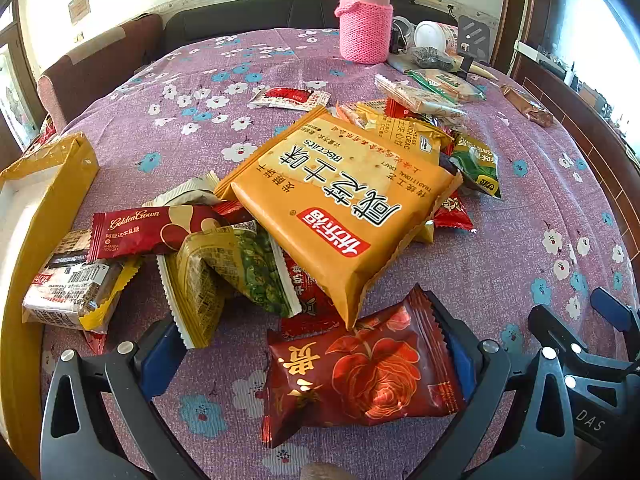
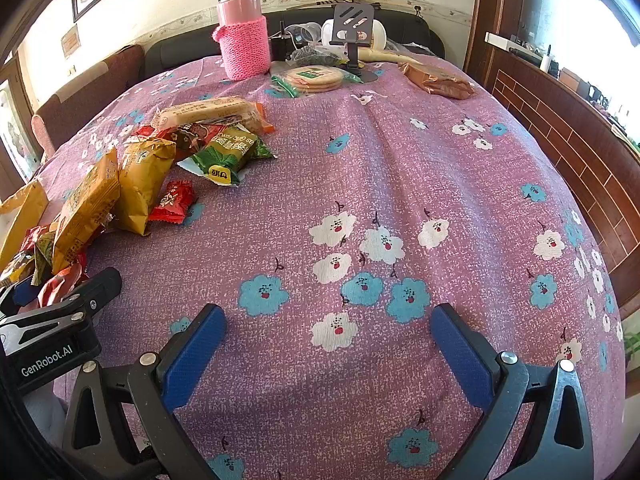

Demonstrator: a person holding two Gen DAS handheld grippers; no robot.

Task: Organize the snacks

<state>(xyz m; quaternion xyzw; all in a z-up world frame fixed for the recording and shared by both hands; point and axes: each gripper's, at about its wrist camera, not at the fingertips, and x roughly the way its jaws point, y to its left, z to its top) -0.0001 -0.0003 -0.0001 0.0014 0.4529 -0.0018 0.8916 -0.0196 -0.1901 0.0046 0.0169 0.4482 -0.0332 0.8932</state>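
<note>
Snacks heaped on desk (image 2: 400, 184), left of centre. Red rose packet (image 1: 360, 372) lies between spread left gripper (image 1: 308, 356) fingers, long axis crosswise, probably touching the right pad. Right gripper (image 2: 328, 344) spread, empty, farther off.

Purple tablecloth (image 2: 400, 184) with white and blue flowers; pink knit-sleeved flask (image 1: 366, 20).

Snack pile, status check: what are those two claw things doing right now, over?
Left gripper open around red rose packet, not closed. Right gripper open, empty, over bare tablecloth. Orange biscuit pack overhangs the packet's top edge.
</note>
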